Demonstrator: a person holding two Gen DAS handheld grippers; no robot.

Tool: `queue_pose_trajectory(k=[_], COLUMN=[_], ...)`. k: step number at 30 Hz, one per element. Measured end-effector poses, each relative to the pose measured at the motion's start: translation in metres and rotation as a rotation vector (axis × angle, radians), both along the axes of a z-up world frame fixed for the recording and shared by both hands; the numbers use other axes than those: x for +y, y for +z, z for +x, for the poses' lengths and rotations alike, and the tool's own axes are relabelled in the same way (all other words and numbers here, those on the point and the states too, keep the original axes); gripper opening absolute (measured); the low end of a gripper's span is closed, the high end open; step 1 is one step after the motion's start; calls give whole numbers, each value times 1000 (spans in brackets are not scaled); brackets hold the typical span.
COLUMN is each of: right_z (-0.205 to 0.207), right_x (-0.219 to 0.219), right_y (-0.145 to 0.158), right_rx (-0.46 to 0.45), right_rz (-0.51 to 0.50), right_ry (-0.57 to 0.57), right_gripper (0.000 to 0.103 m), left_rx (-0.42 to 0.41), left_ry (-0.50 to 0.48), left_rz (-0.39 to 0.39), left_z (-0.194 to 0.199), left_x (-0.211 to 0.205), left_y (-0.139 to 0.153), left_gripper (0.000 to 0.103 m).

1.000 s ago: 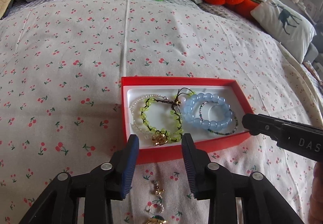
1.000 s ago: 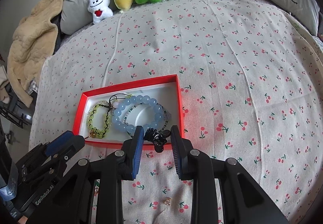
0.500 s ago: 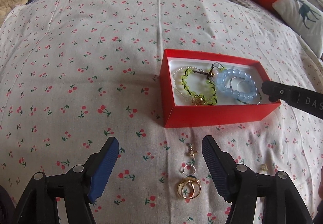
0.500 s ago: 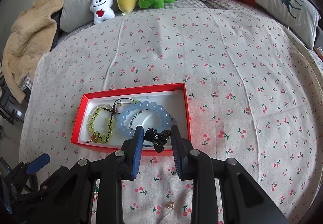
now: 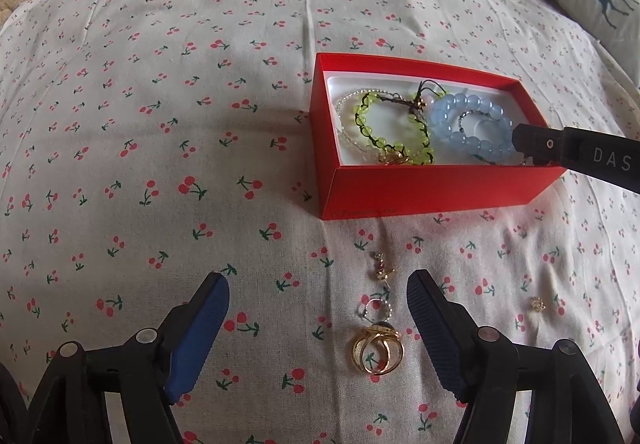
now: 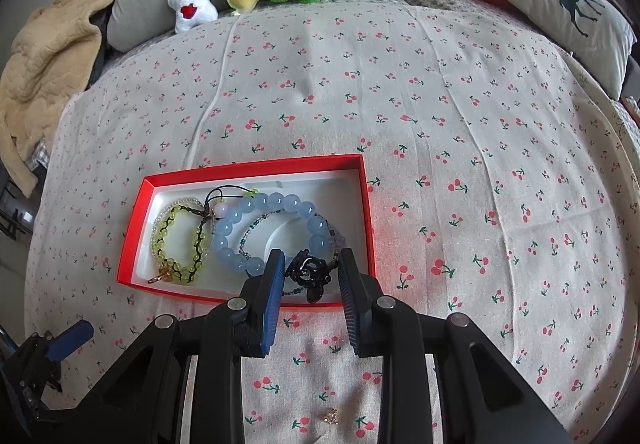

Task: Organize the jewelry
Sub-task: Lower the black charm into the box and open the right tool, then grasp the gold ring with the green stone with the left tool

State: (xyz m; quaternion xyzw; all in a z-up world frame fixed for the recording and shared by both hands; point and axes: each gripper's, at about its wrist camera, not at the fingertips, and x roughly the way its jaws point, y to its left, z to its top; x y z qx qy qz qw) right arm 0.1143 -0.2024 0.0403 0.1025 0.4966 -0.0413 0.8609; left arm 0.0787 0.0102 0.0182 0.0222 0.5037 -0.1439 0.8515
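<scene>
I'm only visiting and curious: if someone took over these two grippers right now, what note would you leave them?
Left gripper: open, jaws just widened, nothing held, above the gold rings on the bedspread.
Right gripper: shut on a black ornament over the red box.
Done: green bracelet and blue bracelet lie in the box.
Left: drop the ornament in; collect the rings, small charm and gold stud.

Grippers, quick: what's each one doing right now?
Left gripper: open, jaws just widened, empty, gold rings on the bedsheet between them.
Right gripper: shut on black ornament, over the red box.
</scene>
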Motion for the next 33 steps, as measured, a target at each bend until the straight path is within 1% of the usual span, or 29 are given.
queue_pose_trajectory(k=[4,6,8,9,15,17,20,24,28,33], right_z=[0,-1,-5,-7,-33,-45,-61,-82,-101,-114], right_x=[-1,-3,-5,-6,-7,-8,-6,-1,7,11], right_y=[1,3,6,9,19,18,17,19,21,20], right_rx=[-5,0,-4,-5,15,27,45,52,43,42], right_rz=[14,24,33,34,16,11,-12,-56,-85,-117], right_ry=[-6,-9,-12,-11,-2,-4,1,8,22,27], right_gripper=[30,34,42,43,49,55,61,64,67,69], left_rx=[1,4,10,13,24,31,43,61,74,105], left_ry=[5,7,10,12,10,7,5,3,-7,-1], left_rz=[2,1,1,3,21,25,29,36,24,14], left_z=[0,-1,-3,-4,-16,-20,-26,-32,-38,-39], left_x=[1,2,3,3,5,6,7,8,10,16], left_y=[0,-1,-1,-2,-5,-6,-9,-13,-16,-23], left_gripper=[80,81,82,82,84,85,88,90,92,92])
